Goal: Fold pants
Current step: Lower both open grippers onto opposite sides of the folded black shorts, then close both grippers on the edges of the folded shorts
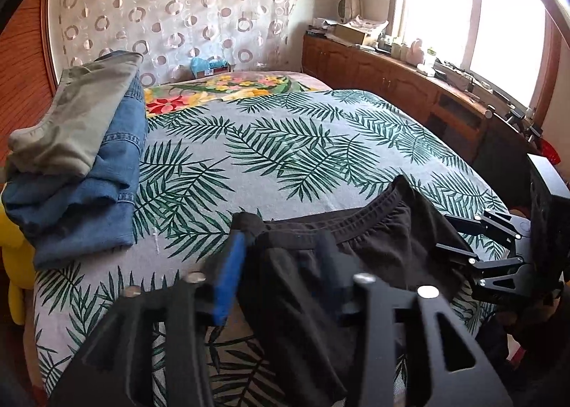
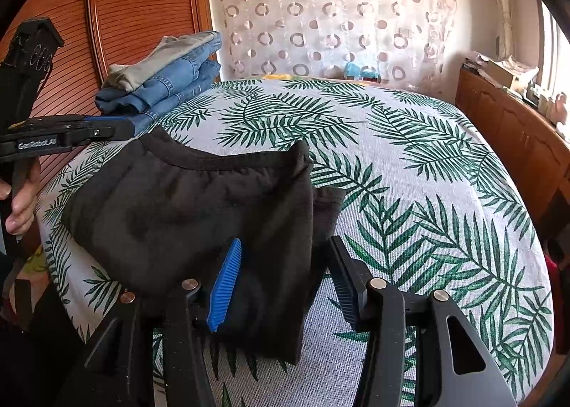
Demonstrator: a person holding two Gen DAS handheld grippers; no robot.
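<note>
The black pants (image 1: 374, 239) lie folded into a compact rectangle on the palm-leaf bedsheet (image 1: 285, 143), waistband toward the far side. My left gripper (image 1: 281, 264) straddles the waistband's left corner, its jaws apart, with loose black cloth between the blue pad and the dark finger. In the right wrist view the pants (image 2: 196, 207) fill the near left of the bed. My right gripper (image 2: 285, 278) is open over their near right corner; the cloth lies by the left pad (image 2: 226, 282), with a gap to the right one. Each gripper shows in the other view: right (image 1: 441, 232), left (image 2: 131, 127).
A pile of folded khaki and denim pants (image 1: 82, 157) (image 2: 164, 86) sits at the bed's far left edge. Slatted wooden doors (image 2: 142, 15) stand behind it. A cluttered wooden cabinet (image 1: 392, 79) runs under the window on the right. A hand (image 2: 21, 200) holds the left gripper's handle.
</note>
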